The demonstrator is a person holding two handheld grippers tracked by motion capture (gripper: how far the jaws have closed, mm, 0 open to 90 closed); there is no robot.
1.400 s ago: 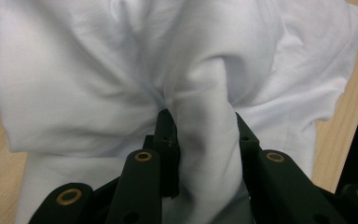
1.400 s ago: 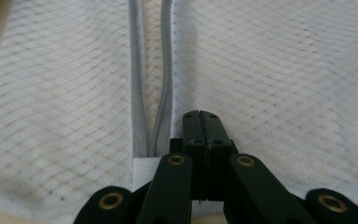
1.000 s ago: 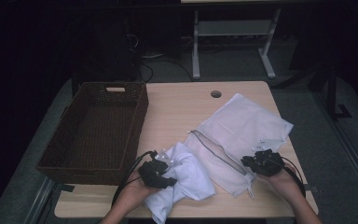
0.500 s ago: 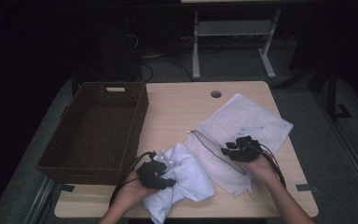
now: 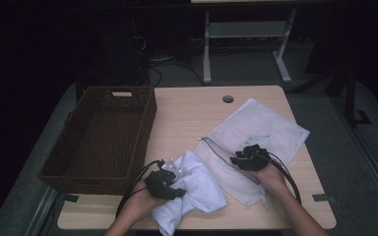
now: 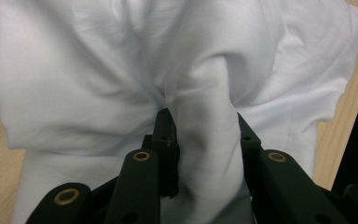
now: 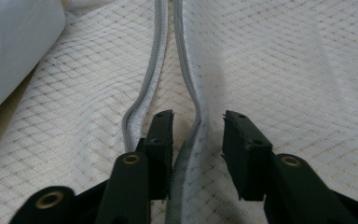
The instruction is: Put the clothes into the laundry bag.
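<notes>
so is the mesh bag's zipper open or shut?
Open: in the right gripper view the zipper has its two grey edges parted on the mesh bag.

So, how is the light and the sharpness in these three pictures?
High view: dim, the room behind nearly black, only the pale wooden table lit. Left gripper view: the crumpled white cloth is bright and soft, with mild shadows in its folds. Right gripper view: the white mesh zipper bag is sharp near the claw, blurrier farther away.

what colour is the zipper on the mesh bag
Grey. The zipper stands out against the white mesh bag, best seen in the right gripper view.
</notes>
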